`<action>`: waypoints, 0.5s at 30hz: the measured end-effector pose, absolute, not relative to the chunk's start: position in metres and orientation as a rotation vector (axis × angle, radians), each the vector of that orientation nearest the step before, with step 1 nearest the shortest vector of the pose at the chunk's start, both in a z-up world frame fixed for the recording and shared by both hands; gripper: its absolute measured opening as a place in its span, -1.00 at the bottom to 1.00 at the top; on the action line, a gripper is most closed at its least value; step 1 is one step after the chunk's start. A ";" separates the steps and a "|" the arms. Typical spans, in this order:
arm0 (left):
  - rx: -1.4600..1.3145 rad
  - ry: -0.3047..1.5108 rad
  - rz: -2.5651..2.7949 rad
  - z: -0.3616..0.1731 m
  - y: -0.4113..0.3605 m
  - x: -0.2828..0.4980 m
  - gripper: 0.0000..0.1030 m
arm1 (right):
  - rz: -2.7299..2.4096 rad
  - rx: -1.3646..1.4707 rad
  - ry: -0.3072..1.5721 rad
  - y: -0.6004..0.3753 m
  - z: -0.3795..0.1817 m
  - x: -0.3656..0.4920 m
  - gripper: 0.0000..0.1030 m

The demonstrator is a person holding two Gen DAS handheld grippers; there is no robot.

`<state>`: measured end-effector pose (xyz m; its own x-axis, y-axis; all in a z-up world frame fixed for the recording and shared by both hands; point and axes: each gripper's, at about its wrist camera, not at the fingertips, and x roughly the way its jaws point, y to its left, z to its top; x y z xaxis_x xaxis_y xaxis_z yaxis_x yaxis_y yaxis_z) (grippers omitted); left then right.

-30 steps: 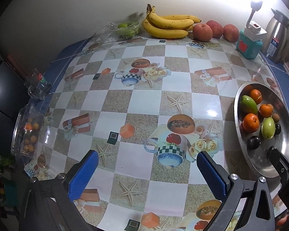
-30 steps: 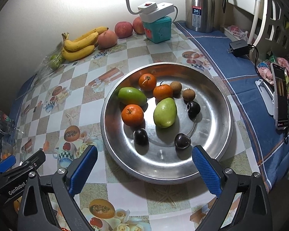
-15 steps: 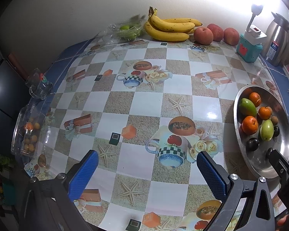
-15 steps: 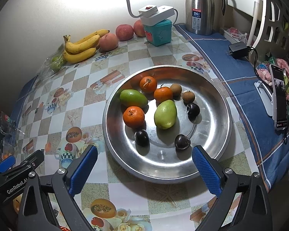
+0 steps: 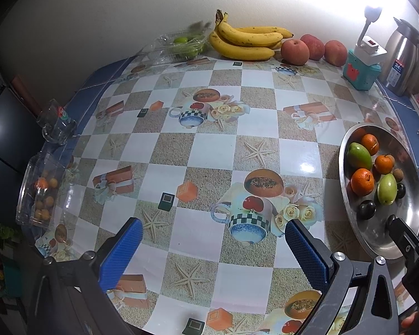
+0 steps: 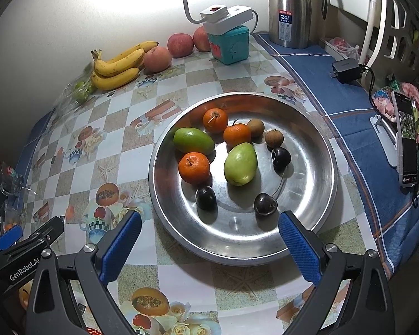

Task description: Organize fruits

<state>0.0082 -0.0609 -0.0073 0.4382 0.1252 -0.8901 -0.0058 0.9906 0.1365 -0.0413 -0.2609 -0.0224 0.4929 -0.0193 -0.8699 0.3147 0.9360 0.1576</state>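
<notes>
A checkered desk [image 5: 209, 150] runs to a pale wall [image 5: 111, 14], its middle bare. A steel tray [image 6: 307, 223] of mixed fruit sits near its right edge; bananas [image 5: 245, 42] line the back. Left gripper [image 5: 212, 240] and right gripper [image 6: 209, 231] are both spread, empty.

White lettering "GenRobot.AI" runs along the black body of the left gripper [image 6: 19, 240] at the near left. Far right, the steel thermos [image 6: 290, 11] carries a dark label with a large "24"; its smaller print is too fine to read.
</notes>
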 end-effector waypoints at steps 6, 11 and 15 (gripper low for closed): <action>0.124 1.116 0.080 -0.008 -0.061 0.008 1.00 | -0.206 0.314 1.042 -0.261 -0.023 -0.041 0.91; 0.123 1.115 0.078 -0.008 -0.061 0.009 1.00 | -0.207 0.314 1.043 -0.260 -0.024 -0.041 0.91; 0.124 1.116 0.079 -0.008 -0.061 0.009 1.00 | -0.208 0.313 1.043 -0.260 -0.024 -0.041 0.91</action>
<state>0.0087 -0.0611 -0.0081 0.4377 0.1253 -0.8903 -0.0007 0.9903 0.1390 -0.0409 -0.2599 -0.0239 0.4897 -0.0204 -0.8717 0.3150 0.9364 0.1550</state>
